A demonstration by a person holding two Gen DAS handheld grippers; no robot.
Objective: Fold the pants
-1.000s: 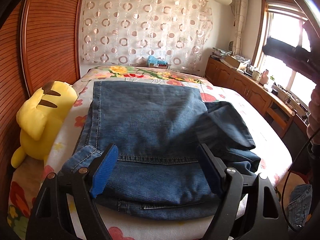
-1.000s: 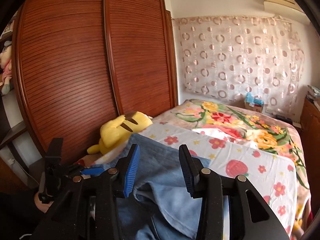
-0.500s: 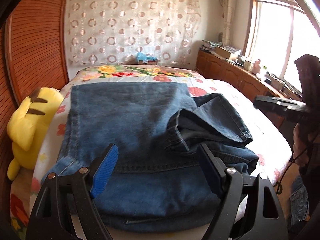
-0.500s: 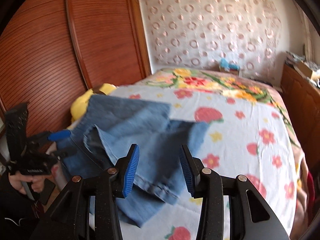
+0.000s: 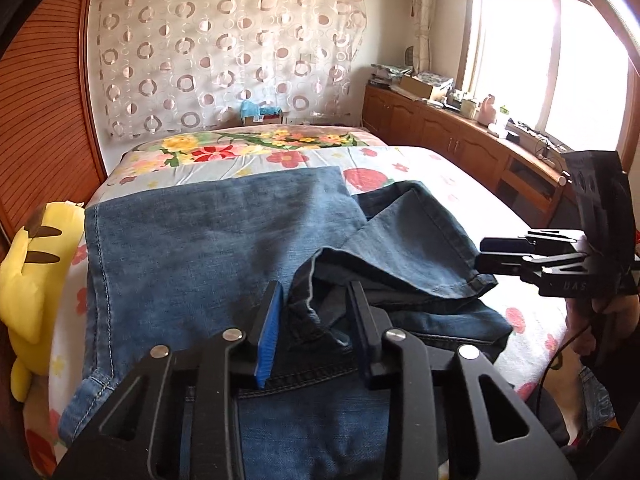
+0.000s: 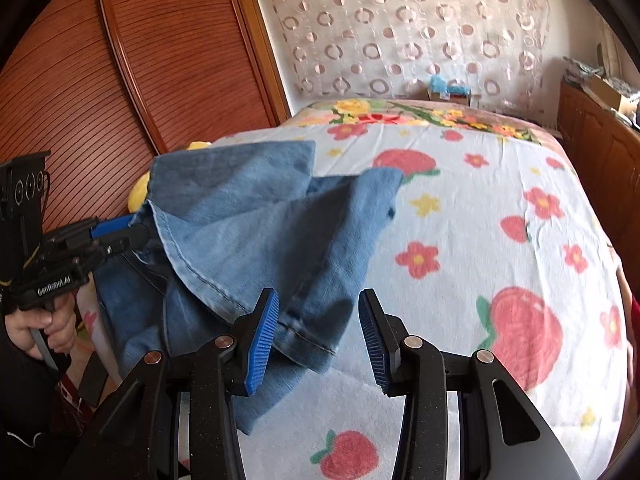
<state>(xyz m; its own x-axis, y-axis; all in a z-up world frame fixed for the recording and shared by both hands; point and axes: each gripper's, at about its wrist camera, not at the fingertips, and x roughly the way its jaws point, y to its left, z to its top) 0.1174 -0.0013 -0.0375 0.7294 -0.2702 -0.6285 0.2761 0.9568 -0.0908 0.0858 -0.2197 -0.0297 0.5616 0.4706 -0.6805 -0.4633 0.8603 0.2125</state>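
Note:
Blue denim pants [image 5: 208,248] lie folded on the flowered bed, one leg end rumpled on top toward the right [image 5: 404,256]. My left gripper [image 5: 316,320] is open, its fingers on either side of a raised denim fold near the bed's near edge. My right gripper [image 6: 318,330] is open and low over the sheet, with the hem corner of the pant leg [image 6: 304,332] between its fingers. The pants [image 6: 256,232] spread left of it. Each gripper shows in the other view: the right [image 5: 520,256], the left [image 6: 108,236].
A yellow plush toy [image 5: 28,272] lies against the wooden wardrobe [image 6: 120,80] at the bed's left edge. A wooden cabinet [image 5: 460,136] with clutter runs under the window on the right. A curtain [image 5: 228,48] hangs behind the bed. The flowered sheet [image 6: 500,240] lies to the right.
The left gripper's fingers have narrowed and moved in onto the rumpled fold. The right gripper has dropped lower toward the leg hem at the bed's right side.

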